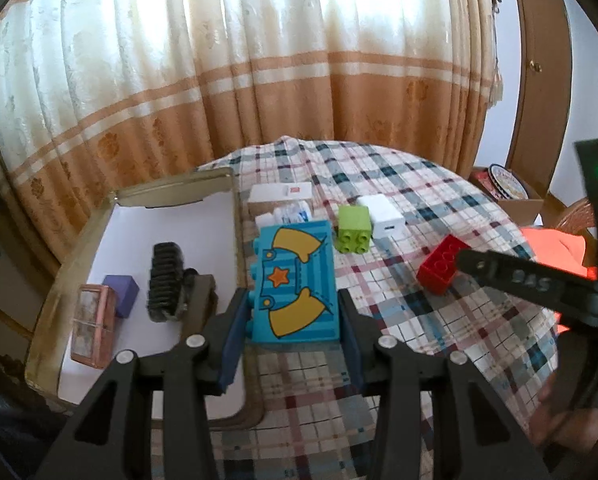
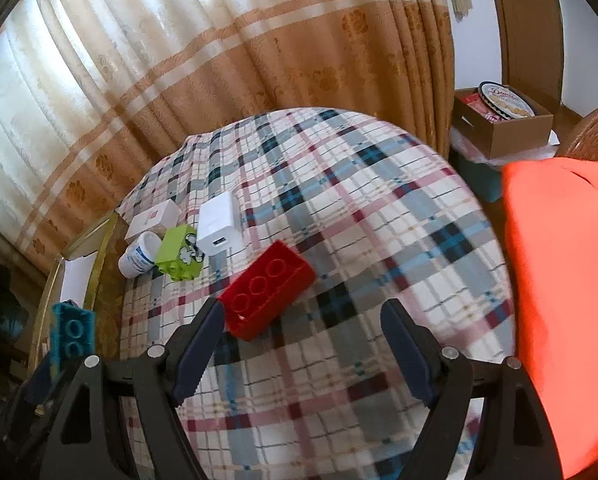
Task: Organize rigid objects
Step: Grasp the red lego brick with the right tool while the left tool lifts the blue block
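My left gripper (image 1: pixel 293 304) is shut on a blue toy block (image 1: pixel 297 284) printed with a yellow and orange star pattern, held above the plaid tablecloth near the tray's right edge; the same blue block (image 2: pixel 73 330) shows at the far left of the right wrist view. My right gripper (image 2: pixel 303 320) stands open over the cloth, with nothing between its fingers. A red block (image 2: pixel 269 294) lies on its side just ahead of its left finger. Behind it sit a green block (image 2: pixel 179 256), a white charger (image 2: pixel 219 228), a white bottle (image 2: pixel 139 254) and a white box (image 2: pixel 153 218).
A gold-rimmed tray (image 1: pixel 75 248) with a white floor holds a black brush (image 1: pixel 165 282), a purple cube (image 1: pixel 123 294) and a pink case (image 1: pixel 93 330). An orange cloth (image 2: pixel 563 300) lies at the right. A cardboard box (image 2: pixel 503 120) stands beyond the table. Curtains hang behind.
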